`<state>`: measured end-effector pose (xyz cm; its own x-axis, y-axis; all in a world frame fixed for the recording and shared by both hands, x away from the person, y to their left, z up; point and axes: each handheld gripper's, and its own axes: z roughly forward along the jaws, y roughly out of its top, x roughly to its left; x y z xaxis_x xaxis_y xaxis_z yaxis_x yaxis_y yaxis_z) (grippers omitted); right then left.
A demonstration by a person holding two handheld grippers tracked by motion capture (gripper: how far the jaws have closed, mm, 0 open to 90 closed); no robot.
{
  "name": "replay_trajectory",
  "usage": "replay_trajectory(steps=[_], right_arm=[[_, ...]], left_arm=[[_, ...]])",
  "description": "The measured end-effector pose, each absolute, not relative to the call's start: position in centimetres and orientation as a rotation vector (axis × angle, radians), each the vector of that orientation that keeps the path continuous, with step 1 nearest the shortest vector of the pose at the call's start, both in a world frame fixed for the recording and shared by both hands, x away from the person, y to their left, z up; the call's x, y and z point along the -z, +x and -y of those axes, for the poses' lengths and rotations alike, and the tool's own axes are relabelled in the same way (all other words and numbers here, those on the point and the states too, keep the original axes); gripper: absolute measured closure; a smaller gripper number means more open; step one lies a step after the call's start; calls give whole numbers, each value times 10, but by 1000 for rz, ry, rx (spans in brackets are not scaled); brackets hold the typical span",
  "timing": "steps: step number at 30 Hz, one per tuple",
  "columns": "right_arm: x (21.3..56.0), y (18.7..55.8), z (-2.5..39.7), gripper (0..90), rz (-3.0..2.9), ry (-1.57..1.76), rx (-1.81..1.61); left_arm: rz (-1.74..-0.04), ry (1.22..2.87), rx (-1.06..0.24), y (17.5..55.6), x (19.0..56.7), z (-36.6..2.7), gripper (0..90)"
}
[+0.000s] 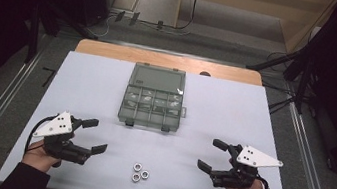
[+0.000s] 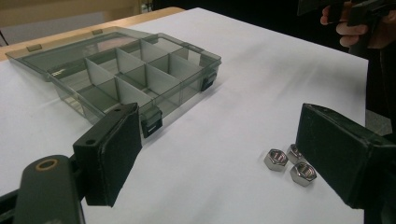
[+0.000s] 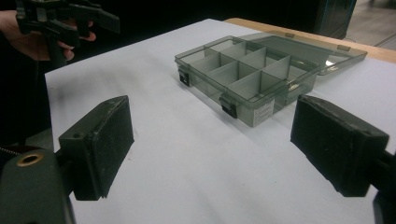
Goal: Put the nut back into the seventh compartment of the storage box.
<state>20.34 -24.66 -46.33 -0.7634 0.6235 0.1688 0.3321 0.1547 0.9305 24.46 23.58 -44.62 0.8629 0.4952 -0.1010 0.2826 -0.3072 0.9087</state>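
Observation:
A smoky clear organizer box (image 1: 149,121) lies at the middle back of the white sheet, its lid (image 1: 158,78) folded open away from me. It has several divided compartments, with small pale items in the back row. Three steel hex nuts (image 1: 140,172) sit clustered near the front edge. My left gripper (image 1: 95,136) rests at front left, open, nothing between its pads. My right gripper (image 1: 212,155) rests at front right, also open and holding nothing. The left gripper view has the nuts (image 2: 289,163) beside the right-hand pad and the box (image 2: 187,93) ahead. The right gripper view faces the box (image 3: 205,91).
The white sheet (image 1: 234,114) covers a wooden table whose back edge (image 1: 171,60) shows behind the box. Dark stands and cables lie on the floor beyond. In each gripper view the other hand's gripper shows farther off (image 2: 345,9) (image 3: 65,18).

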Motion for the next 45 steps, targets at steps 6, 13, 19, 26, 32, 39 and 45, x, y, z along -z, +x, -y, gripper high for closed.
replay_trajectory(steps=[6, 13, 19, 26, 32, 39, 45], right_arm=[[463, 203, 247, 140, -2184, 927, -1658], [462, 203, 248, 152, -2173, 916, -1676], [461, 203, 250, 151, -2156, 950, -1697], [461, 203, 251, 151, -2143, 952, -1714], [460, 203, 252, 151, -2133, 952, -1720], [458, 205, 251, 152, -2195, 967, -1672], [457, 205, 249, 139, -2194, 949, -1707]], left_arm=[[-581, 1905, -230, 245, 446, -236, 147], [-585, 1906, -231, 244, 446, -237, 147], [-587, 1903, -231, 244, 446, -238, 147], [-585, 1911, -227, 245, 446, -237, 147], [-583, 1915, -223, 245, 446, -237, 147], [-594, 1925, -218, 245, 447, -237, 147], [-601, 1932, -216, 245, 448, -238, 147]])
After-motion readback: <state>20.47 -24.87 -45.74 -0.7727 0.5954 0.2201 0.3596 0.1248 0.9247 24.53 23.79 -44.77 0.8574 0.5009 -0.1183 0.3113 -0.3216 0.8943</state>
